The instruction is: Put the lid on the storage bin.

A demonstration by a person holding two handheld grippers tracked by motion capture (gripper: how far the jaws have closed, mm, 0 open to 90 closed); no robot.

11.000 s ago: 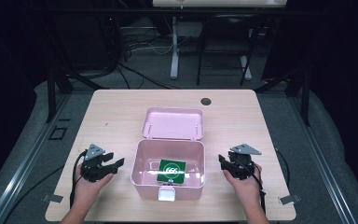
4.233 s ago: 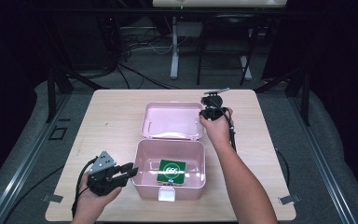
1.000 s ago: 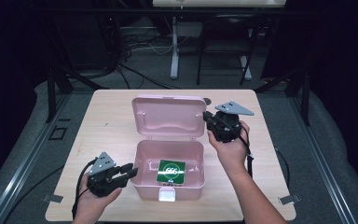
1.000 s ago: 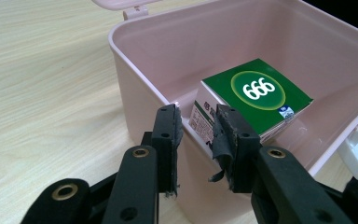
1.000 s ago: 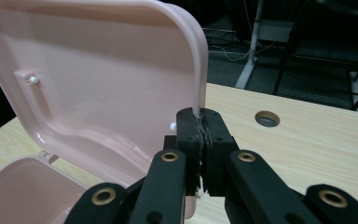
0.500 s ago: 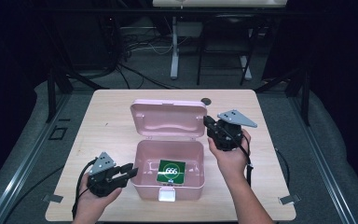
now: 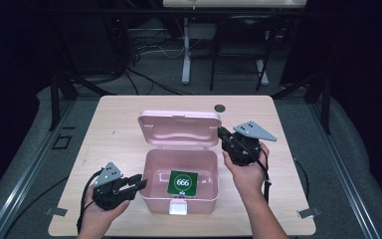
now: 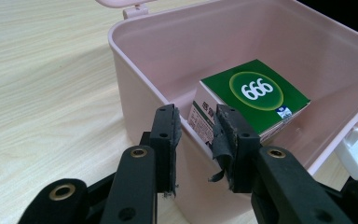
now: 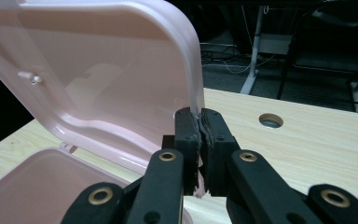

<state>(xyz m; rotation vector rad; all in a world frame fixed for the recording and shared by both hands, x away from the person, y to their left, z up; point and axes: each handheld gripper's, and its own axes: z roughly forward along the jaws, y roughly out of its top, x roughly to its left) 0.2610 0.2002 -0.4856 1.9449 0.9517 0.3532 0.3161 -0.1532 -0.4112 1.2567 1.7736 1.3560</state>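
Observation:
A pink box (image 7: pixel 151 199) stands on the table's near middle with a green carton (image 7: pixel 182 182) marked 666 inside it. Its hinged lid (image 7: pixel 179 130) stands half raised behind it. My right gripper (image 7: pixel 222 133) is shut on the lid's right edge. In the right gripper view the jaws (image 9: pixel 199 122) pinch the lid (image 9: pixel 98 70) at its rim. My left gripper (image 7: pixel 138 183) is at the box's left wall. In the left gripper view its jaws (image 8: pixel 196 130) straddle and clamp the box's (image 8: pixel 135 70) wall, the carton (image 8: pixel 256 93) just beyond.
A white latch (image 7: pixel 178 207) sits on the box's front. A round cable hole (image 7: pixel 220 107) lies in the tabletop behind the lid. Bare wood spreads left and right of the box. Cables and stand legs cover the dark floor beyond the far edge.
The lid, once flat behind the box, has been lifted by the right gripper and has swung forward and down over the last second. The left gripper has stayed at the box's wall.

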